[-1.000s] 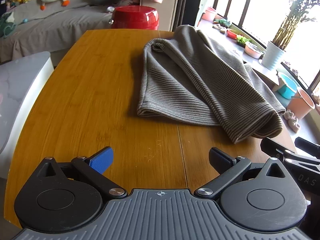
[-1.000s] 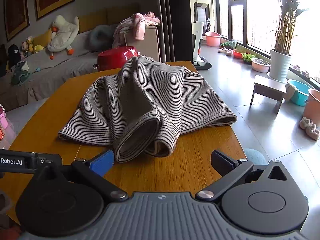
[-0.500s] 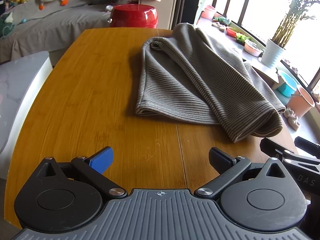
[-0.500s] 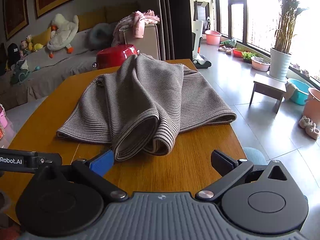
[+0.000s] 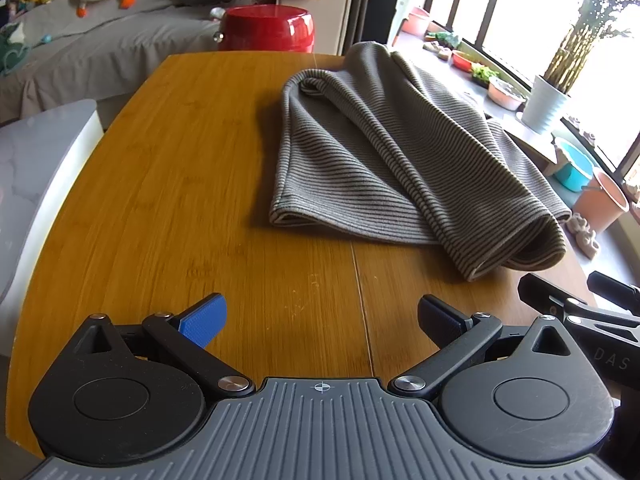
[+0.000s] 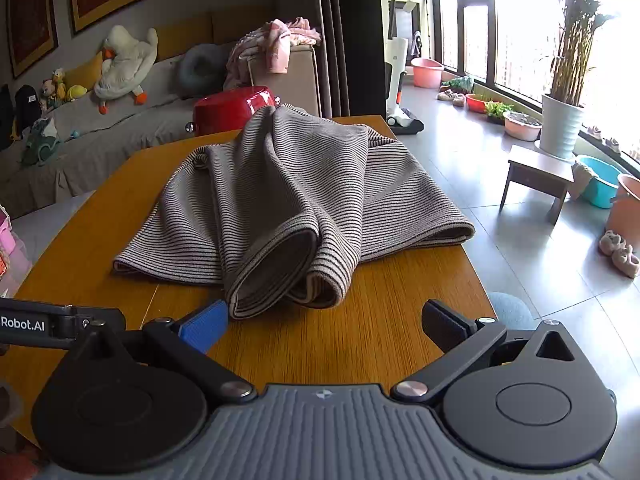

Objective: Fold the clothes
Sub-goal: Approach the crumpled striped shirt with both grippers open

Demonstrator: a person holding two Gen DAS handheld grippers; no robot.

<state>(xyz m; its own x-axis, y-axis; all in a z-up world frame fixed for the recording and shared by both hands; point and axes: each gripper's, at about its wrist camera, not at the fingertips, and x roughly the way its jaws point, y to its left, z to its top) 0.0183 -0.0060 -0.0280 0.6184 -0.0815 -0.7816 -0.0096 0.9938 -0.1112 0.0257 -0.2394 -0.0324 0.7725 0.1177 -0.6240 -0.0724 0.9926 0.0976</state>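
A grey-brown striped knit garment [image 5: 384, 168] lies in loose folds on the wooden table [image 5: 180, 184], on its right half. It also shows in the right wrist view [image 6: 296, 208], with a rolled open end facing me. My left gripper [image 5: 320, 320] is open and empty above the near table edge, short of the garment. My right gripper [image 6: 324, 326] is open and empty, its left pad [image 6: 204, 326] just beside the rolled end. The right gripper's body shows at the left wrist view's right edge [image 5: 580, 316].
A red pot [image 5: 266, 28] stands beyond the table's far edge. A grey chair [image 5: 36, 176] is left of the table. A sofa with plush toys [image 6: 120, 64] is behind. A small stool [image 6: 536, 176], basins and a potted plant [image 6: 560, 124] are on the floor at right.
Both views have crept slightly toward the garment. The garment itself has not moved and both grippers stay open.
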